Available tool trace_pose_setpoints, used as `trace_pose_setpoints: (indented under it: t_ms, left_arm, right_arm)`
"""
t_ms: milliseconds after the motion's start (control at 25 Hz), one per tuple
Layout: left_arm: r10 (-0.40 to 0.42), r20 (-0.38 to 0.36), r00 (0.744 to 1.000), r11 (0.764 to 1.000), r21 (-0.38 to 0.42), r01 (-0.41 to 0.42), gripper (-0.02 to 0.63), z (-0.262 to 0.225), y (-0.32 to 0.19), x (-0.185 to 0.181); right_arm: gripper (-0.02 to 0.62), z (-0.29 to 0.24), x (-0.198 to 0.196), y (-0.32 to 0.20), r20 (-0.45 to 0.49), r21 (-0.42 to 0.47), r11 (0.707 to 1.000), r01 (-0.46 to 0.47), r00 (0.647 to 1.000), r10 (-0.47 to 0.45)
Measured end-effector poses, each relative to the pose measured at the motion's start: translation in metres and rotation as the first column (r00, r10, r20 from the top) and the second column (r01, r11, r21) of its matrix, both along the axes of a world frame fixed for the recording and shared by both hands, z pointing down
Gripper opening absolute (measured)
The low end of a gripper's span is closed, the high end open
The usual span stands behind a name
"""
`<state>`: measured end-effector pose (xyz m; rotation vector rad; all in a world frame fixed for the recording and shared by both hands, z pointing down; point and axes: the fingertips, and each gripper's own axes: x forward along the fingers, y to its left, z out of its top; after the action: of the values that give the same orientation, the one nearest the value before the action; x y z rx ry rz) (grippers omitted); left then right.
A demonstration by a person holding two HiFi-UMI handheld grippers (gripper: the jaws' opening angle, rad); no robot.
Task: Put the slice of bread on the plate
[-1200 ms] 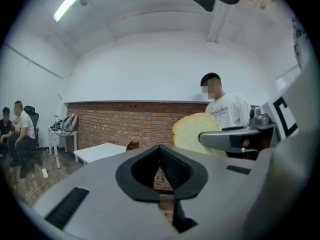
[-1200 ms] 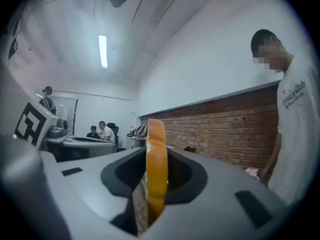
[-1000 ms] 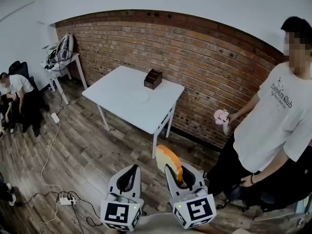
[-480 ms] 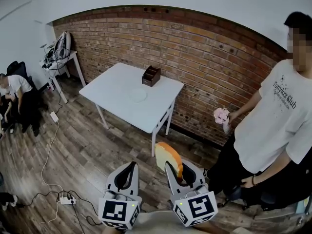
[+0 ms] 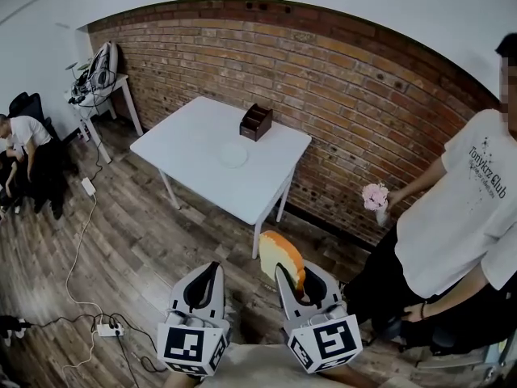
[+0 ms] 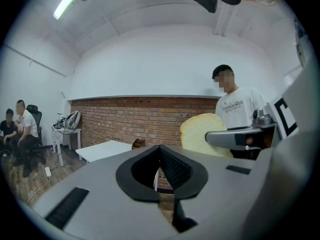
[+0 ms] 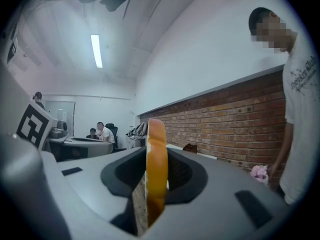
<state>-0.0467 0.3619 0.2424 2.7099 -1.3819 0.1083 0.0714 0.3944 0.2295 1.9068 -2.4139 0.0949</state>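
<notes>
Two grey hand-held grippers sit low in the head view, side by side over the dark wooden plank floor [image 5: 137, 241]. The right gripper [image 5: 289, 275] has its fingers [image 7: 182, 171] clenched on the slice of bread [image 5: 279, 253], a pale slice with an orange-brown crust. The slice stands upright on its edge between the dark pads and rises well above them. In the right gripper view the crust edge runs straight up the middle of the fingers.

The left gripper [image 5: 208, 270] carries nothing. Its black ribbed fingers [image 6: 175, 166] are drawn together at the tips, with only a narrow slit lower down.

The bread hangs above the floor, short of the white square bench [image 5: 266, 176] and well apart from the small round white plate [image 5: 232, 155]. That plate lies bare near the middle of the bench top. Just beyond it, toward the red brick wall [image 5: 339, 95], stands a small dark brown wooden box [image 5: 255, 122].

At the right stands a person in a white printed T-shirt [image 5: 460, 208], holding a small pink object [image 5: 375, 196] in one hand. Far left, another person in a white shirt [image 5: 28, 140] sits bent forward. Near them is a narrow white side table [image 5: 113, 95] with a bag on it. A white power strip [image 5: 107, 328] lies on the floor with its cable trailing.
</notes>
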Motion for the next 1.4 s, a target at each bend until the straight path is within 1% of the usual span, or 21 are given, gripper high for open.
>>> trace_pose_setpoints:
  t_ms: [120, 280, 440, 680, 960, 1160, 1400]
  left_arm:
    - [0.014, -0.004, 1.0, 1.0, 0.01, -0.014, 0.011, 0.002, -0.031, 0.002]
    - [0.028, -0.013, 1.0, 1.0, 0.0, -0.028, 0.01, 0.006, -0.082, 0.001]
    - [0.035, -0.026, 0.999, 0.999, 0.014, -0.034, 0.01, -0.005, -0.145, -0.001]
    - [0.051, -0.01, 0.999, 0.998, -0.043, -0.051, 0.01, 0.008, -0.247, -0.014]
    - [0.128, -0.001, 0.992, 0.991, -0.045, -0.128, 0.011, 0.003, -0.35, -0.003]
    - [0.161, -0.007, 0.987, 0.984, -0.077, -0.161, 0.011, 0.013, -0.395, 0.004]
    - [0.162, -0.031, 0.986, 0.976, -0.144, -0.165, 0.011, 0.028, -0.425, 0.008]
  right_arm:
    - [0.104, 0.001, 0.0, -0.03, -0.006, 0.009, 1.0, -0.008, 1.0, 0.009]
    - [0.104, 0.004, -0.005, -0.079, -0.012, -0.004, 1.0, -0.014, 1.0, 0.014]
    - [0.104, -0.007, -0.004, -0.137, -0.032, 0.001, 0.999, -0.034, 0.999, 0.034]
    - [0.104, 0.002, -0.009, -0.234, -0.012, -0.047, 0.996, -0.074, 0.997, 0.074]
    - [0.104, 0.006, 0.002, -0.329, -0.005, -0.071, 0.984, -0.16, 0.987, 0.16]
    - [0.104, 0.014, 0.007, -0.372, -0.013, -0.104, 0.976, -0.193, 0.981, 0.193]
    - [0.104, 0.022, 0.011, -0.406, -0.024, -0.152, 0.971, -0.186, 0.983, 0.184]
